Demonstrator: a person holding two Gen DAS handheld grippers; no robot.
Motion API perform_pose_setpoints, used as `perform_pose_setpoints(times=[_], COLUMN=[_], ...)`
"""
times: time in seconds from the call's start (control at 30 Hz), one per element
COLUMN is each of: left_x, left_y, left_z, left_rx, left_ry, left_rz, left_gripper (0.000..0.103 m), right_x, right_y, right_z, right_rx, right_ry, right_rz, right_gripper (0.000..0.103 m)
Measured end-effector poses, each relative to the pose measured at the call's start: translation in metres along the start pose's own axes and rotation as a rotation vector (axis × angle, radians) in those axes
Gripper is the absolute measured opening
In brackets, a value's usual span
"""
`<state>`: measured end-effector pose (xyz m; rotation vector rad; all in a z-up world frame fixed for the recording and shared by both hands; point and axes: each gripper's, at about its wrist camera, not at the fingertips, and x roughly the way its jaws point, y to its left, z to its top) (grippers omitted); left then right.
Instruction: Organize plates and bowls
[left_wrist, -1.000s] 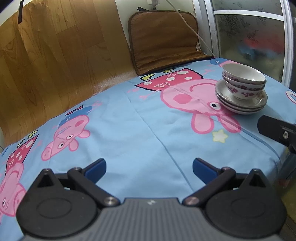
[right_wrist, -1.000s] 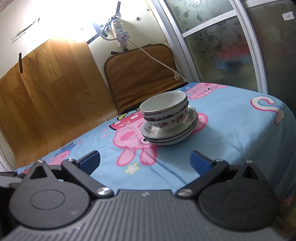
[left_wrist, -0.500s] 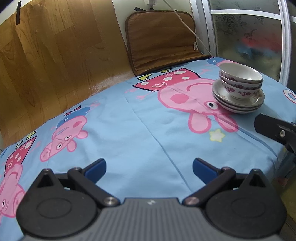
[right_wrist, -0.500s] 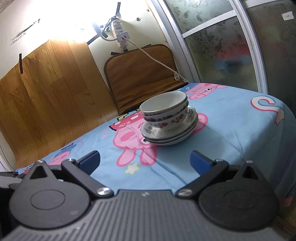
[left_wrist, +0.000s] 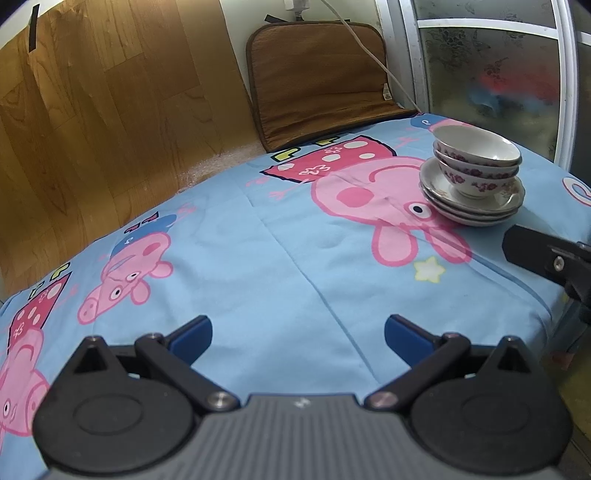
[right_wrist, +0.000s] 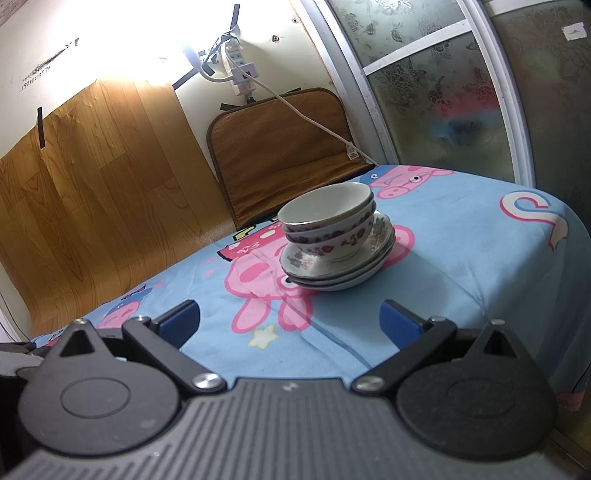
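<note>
The bowls (right_wrist: 330, 218) sit nested on the stacked plates (right_wrist: 338, 267), one pile on the cartoon-print cloth (left_wrist: 258, 251) over the counter, ahead of the right gripper (right_wrist: 290, 323) and slightly right of centre between its jaws. For the left gripper (left_wrist: 297, 334) the pile lies far ahead and well to the right. Both sets of jaws stand apart, holding nothing. The sorting looks finished or not begun; any next move means closing in on the top bowl's rim.

Left gripper (left_wrist: 297, 333) gapes empty; bowls (left_wrist: 476, 162) stacked on plates (left_wrist: 471, 206) far right.
</note>
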<state>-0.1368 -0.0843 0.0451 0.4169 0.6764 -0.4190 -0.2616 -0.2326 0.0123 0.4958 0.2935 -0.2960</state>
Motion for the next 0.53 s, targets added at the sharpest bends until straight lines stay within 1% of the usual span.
perform_pose_setpoints(times=[0.27, 0.4, 0.53], left_x=[0.0009, -0.0027, -0.0005], left_y=[-0.0003, -0.0027, -0.0008], left_z=[0.0011, -0.0003, 0.0011], left_rx=[0.001, 0.015, 0.006], left_ry=[0.003, -0.028, -0.019], left_rz=[-0.023, -0.015, -0.032], left_gripper=[0.103, 0.103, 0.103], right_x=[0.0001, 0.0003, 0.0], right_y=[0.0001, -0.0003, -0.0002], right_z=[-0.0001, 0.0004, 0.0002], right_rx=[0.001, 0.001, 0.003], right_ry=[0.0, 0.0, 0.002], right_rz=[0.0, -0.001, -0.003], right_gripper=[0.103, 0.103, 0.103])
